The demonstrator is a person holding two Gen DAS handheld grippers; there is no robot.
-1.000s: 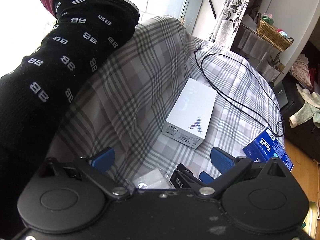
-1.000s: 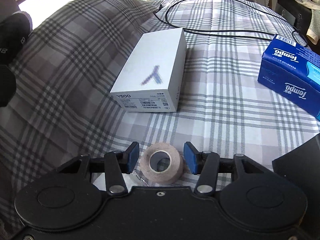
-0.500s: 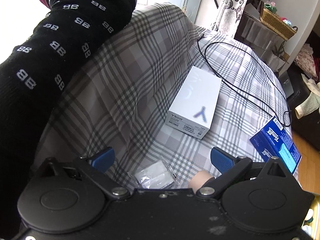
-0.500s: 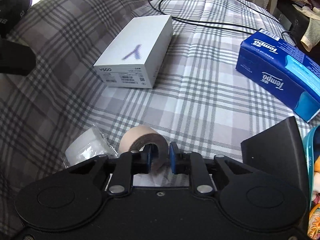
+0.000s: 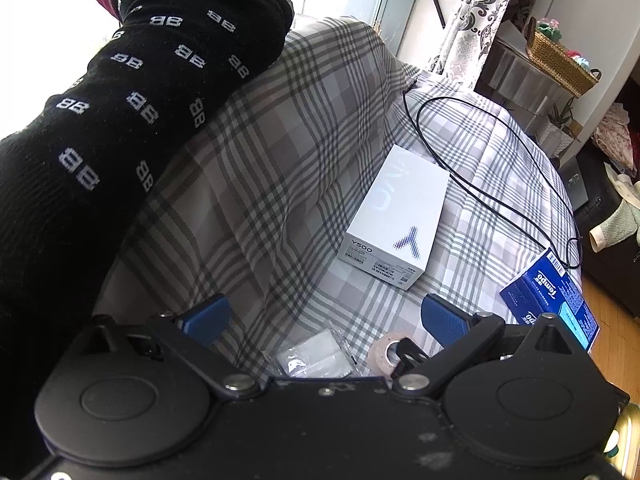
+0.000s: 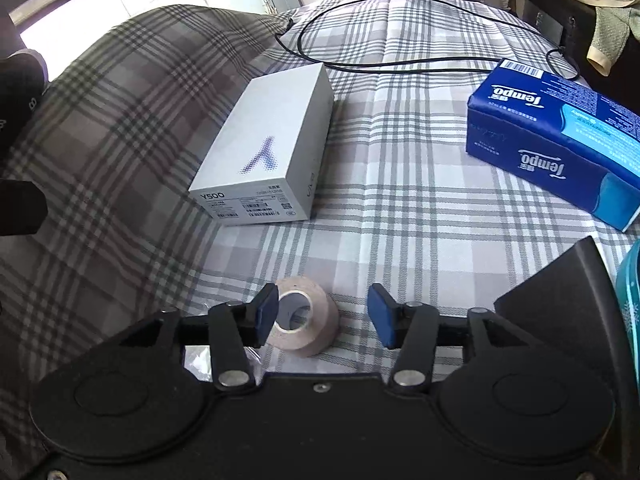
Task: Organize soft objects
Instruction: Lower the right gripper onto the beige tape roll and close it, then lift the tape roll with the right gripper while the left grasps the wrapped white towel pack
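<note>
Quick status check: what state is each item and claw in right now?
Right claw: jaws opening, not pressing on tape.
Left claw: open, empty.
Tape roll: on its edge on the bedsheet.
White box: closed, lying flat.
Tissue pack: sealed, lying flat.
Black cable: loose.

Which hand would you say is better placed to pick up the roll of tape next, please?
Right, probably. The right gripper is opening with the roll of tape between its fingers, lying on the checked cloth. The left gripper stands open over a clear packet, the roll off to its side.
</note>
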